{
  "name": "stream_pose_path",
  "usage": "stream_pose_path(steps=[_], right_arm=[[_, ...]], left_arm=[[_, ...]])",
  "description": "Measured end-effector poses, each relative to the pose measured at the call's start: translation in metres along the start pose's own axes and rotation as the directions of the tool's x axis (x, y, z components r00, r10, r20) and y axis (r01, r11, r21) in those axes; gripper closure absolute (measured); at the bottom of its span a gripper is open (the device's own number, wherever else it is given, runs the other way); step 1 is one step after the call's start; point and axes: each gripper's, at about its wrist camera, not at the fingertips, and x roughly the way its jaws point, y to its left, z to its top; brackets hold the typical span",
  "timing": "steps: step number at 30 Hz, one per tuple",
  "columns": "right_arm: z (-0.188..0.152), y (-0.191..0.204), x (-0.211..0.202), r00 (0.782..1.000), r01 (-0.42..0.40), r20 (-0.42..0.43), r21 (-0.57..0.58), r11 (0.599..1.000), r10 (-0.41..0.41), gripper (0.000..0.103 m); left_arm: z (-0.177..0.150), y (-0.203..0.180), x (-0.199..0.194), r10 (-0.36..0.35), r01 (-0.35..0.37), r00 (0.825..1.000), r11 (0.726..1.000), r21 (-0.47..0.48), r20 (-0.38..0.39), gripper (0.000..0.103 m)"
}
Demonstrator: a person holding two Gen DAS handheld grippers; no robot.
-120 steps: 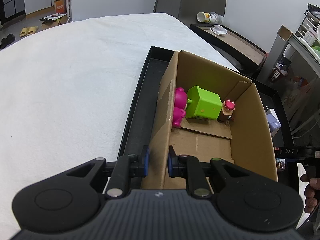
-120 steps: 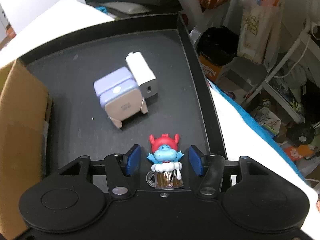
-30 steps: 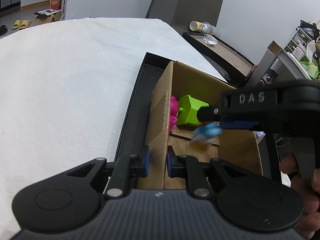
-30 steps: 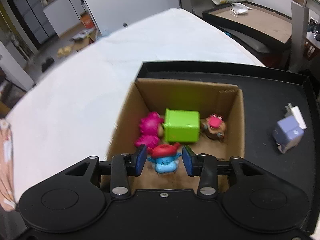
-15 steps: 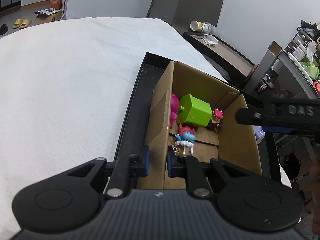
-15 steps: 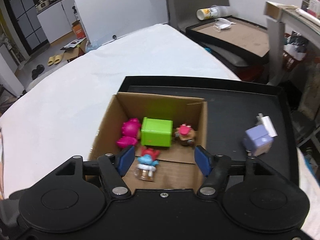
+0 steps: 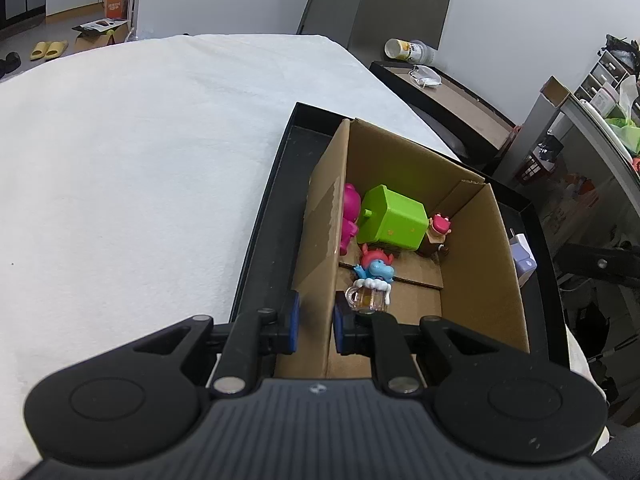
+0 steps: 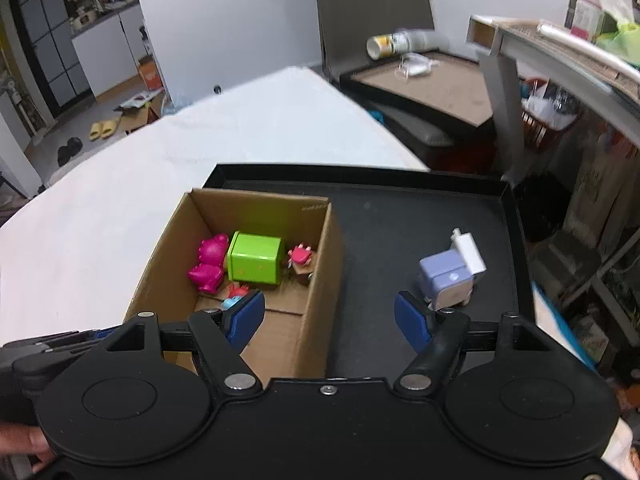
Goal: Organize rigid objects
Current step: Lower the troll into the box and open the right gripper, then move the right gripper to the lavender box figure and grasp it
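Clamping the near-left wall of the cardboard box (image 7: 320, 240), left hand-held gripper (image 7: 314, 322) is clenched on it. Blue figurine w/ red hair, on a clear mug (image 7: 372, 276), stands upright inside, just beyond. Right hand-held gripper (image 8: 330, 316) spread wide, released, above box edge.

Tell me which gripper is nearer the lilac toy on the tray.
Right. The right gripper hangs open, its right finger just short of the lilac toy. The left gripper clamps the cardboard box wall, across the box from it.

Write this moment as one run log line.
left claw: shut on box wall | right claw: open | blue figure: in box | lilac toy: on tray
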Motion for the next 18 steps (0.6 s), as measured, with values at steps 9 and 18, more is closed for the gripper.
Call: stream_pose_path(steps=[9,18], right_arm=[[-0.007,-0.030,-0.006,1.000,-0.003,0.024,0.025,1.000,0.002,0.019],[-0.015,-0.060,-0.007,0.999,-0.015,0.040,0.040,0.999,0.013,0.016]], left_arm=[[-0.001,-0.005,0.002,0.021,-0.021,1.000,1.000,0.017,0.000,0.087],[-0.002,-0.008,0.005,0.045,-0.045,0.999,0.999,0.029,-0.005,0.087]])
